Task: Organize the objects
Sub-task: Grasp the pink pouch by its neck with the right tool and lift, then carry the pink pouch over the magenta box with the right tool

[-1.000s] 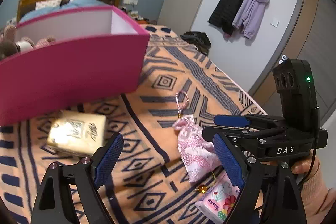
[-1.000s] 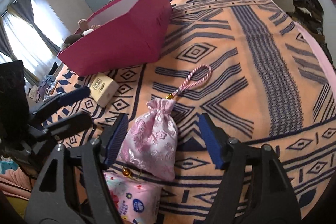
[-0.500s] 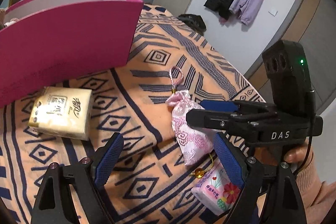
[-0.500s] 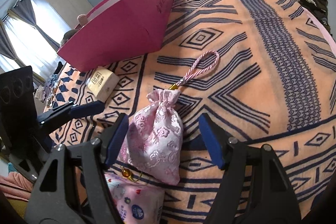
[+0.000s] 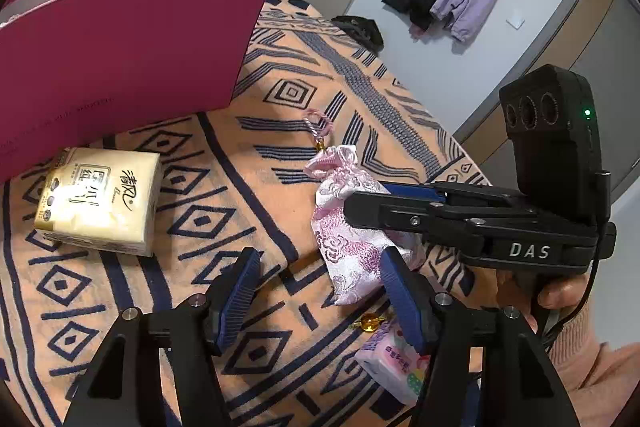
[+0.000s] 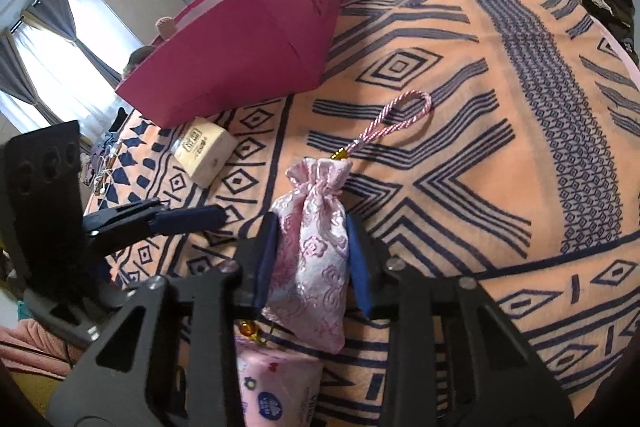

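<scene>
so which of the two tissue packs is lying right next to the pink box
The cream-yellow tissue pack, lying against the foot of the pink box. The pink floral tissue pack lies apart from it, beside the brocade pouch.

The pouch (image 6: 310,251) is lying on the blanket (image 6: 500,155), sitting between the two fingers of the right gripper (image 6: 312,259) — its cord loop (image 6: 404,113) trailing beyond it. A tissue pack (image 5: 98,201) is resting well to the pouch's left, just before the box (image 5: 120,47) (which is standing behind both). A small packet (image 6: 276,387) is lying nearest, under the pouch's bottom end.
</scene>
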A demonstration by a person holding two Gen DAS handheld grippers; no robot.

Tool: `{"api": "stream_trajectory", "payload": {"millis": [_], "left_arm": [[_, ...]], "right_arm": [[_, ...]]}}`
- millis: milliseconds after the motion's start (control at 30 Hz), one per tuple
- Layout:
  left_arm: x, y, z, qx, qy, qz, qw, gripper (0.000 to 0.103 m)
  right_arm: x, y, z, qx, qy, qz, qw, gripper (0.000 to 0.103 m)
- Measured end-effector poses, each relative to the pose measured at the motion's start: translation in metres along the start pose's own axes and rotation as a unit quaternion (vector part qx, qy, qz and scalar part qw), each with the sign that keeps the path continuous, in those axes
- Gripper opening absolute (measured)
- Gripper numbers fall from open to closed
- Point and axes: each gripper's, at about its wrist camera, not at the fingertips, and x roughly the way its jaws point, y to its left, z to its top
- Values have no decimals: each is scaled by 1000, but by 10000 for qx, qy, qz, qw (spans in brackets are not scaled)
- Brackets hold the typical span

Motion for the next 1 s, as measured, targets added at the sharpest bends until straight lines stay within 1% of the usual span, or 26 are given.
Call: {"api": "stream_trajectory", "payload": {"millis": [100,167,300,433,500,533,767,1000], "left_arm": [[-11,-3,1,104,-162,-18,9998,63],[-20,-5,2,174,-255,-44,9995,63],[-31,-1,5,126,-335,-163,9992,61],[-41,3,6,112,-385,-201,9990,49],[-45,3,7,121,-424,-271,9987,45],[-47,3,8,110,-446,-288,9985,45],[-71,-5,18,386,-718,-32,9967,44],[-98,-11,36,582,-1005,158,9931,44]], "right_arm": [[-7,10,4,-117,-176,6,9998,33],[-11,17,7,-193,-303,83,9993,33],[-13,31,14,-301,-494,216,9981,33],[-11,44,20,-472,-579,283,9968,33],[-9,52,23,-610,-596,265,9960,33],[-9,54,23,-639,-604,279,9957,33],[-20,75,33,-919,-810,319,9920,33],[-36,104,50,-1307,-1142,361,9842,33]]}}
